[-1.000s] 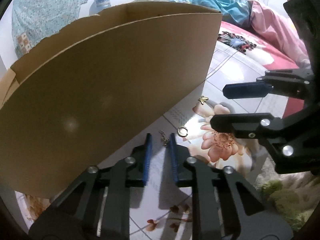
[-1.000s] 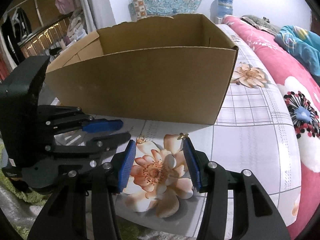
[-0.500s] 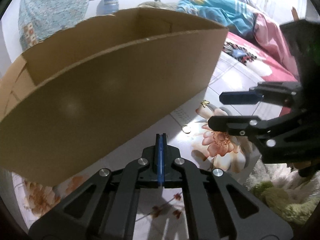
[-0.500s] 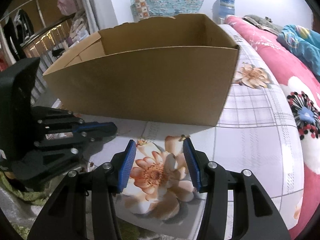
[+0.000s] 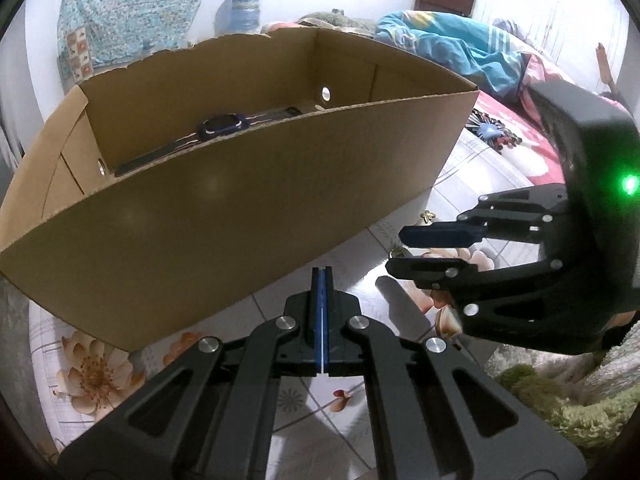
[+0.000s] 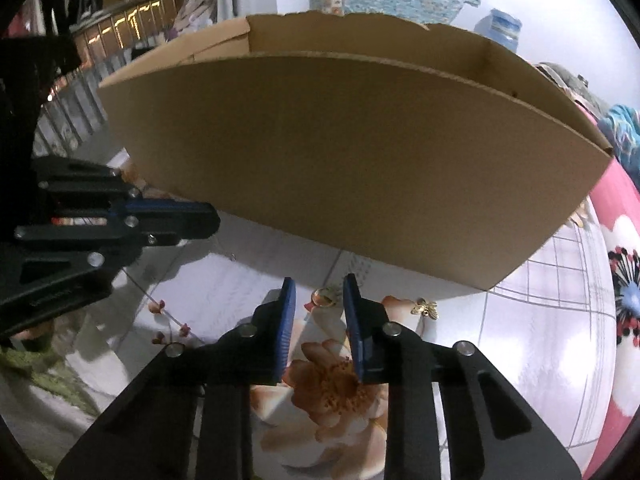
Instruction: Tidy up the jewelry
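Your left gripper [image 5: 321, 276] has its fingers pressed together, nothing visible between them; your right gripper [image 6: 319, 300] is closing, gold ring [image 6: 325, 297] between its fingertips.

We cannot tell whether anything sits between the pressed pads of the left gripper [image 5: 321, 280]. The wristwatch [image 5: 222, 125] in the cardboard box [image 5: 240, 208] is partly hidden by the near wall. The gold ring [image 6: 325, 297] is too blurred to detail; the right gripper [image 5: 400, 250] conceals it in the left view.
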Tool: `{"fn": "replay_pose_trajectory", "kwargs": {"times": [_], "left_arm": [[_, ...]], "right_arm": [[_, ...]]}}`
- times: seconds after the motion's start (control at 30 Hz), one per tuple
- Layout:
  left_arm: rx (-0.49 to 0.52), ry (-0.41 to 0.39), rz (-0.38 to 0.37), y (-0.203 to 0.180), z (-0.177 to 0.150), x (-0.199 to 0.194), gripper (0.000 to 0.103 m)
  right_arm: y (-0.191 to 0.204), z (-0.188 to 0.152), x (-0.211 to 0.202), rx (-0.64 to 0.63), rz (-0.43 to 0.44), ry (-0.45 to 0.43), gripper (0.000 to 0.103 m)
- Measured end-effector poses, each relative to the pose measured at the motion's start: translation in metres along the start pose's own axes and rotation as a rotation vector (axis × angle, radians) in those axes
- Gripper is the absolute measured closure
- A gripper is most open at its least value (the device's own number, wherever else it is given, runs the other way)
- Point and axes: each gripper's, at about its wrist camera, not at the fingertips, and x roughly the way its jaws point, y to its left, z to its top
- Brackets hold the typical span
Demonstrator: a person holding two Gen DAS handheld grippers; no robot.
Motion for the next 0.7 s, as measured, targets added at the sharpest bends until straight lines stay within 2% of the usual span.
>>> {"fn": "replay_pose_trajectory", "kwargs": {"times": [0.17, 0.3, 0.47, 0.5, 0.7], "left_arm": [[-0.005, 0.004, -0.004, 0.001, 0.000, 0.001, 0.103], [-0.007, 0.003, -0.003, 0.001, 0.000, 0.001, 0.103], [-0.005, 0.004, -0.001, 0.001, -0.001, 0.001, 0.103], [-0.004, 0.004, -0.001, 0.001, -0.001, 0.000, 0.103], [0.002, -0.006, 0.009, 0.000, 0.000, -0.006, 0.103]], "right_arm": [[0.001, 0.002, 0.002, -0.017, -0.004, -0.001, 0.082], [0.001, 0.001, 0.001, -0.011, 0.022, 0.000, 0.092], [0.001, -0.002, -0.001, 0.000, 0.032, -0.011, 0.093], [0.001, -0.002, -0.002, 0.002, 0.035, -0.014, 0.099], [-0.004, -0.008, -0.009, 0.022, 0.041, -0.020, 0.099]]}}
